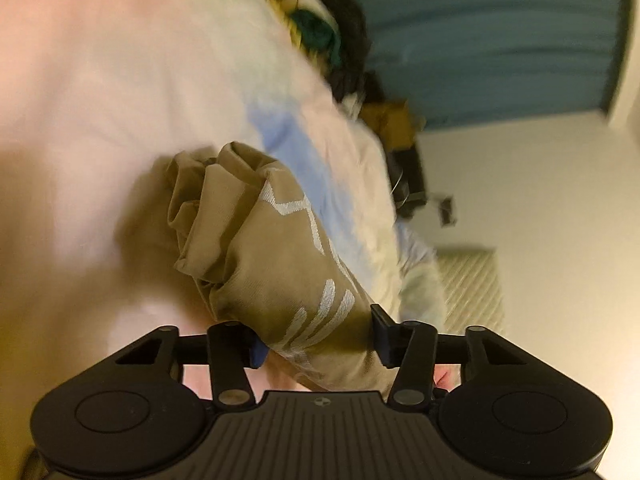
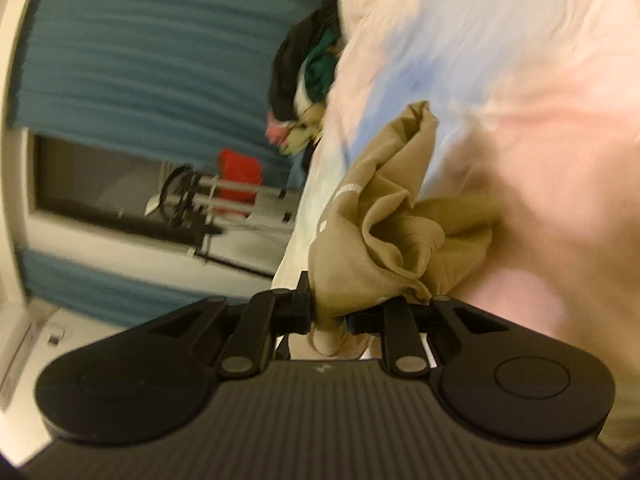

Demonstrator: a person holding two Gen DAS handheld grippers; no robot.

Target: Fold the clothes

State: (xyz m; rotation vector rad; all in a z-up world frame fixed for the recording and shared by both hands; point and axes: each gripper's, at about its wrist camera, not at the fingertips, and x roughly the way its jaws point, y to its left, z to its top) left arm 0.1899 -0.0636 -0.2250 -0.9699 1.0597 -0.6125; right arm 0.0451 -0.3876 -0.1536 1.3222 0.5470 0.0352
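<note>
Blurred bedding (image 1: pixel 100 100) at 10 o'clock; left gripper (image 1: pixel 316 344) and right gripper (image 2: pixel 330 312) both clamp the bunched tan garment (image 1: pixel 256 240).

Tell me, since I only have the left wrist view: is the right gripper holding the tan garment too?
Observer: Yes. In the right wrist view the right gripper is shut on a bunched end of the tan garment.
Operator: Anything in that view's background that mine lacks?
Observer: A red object sits behind a metal rack, off to the left of the garment.
</note>
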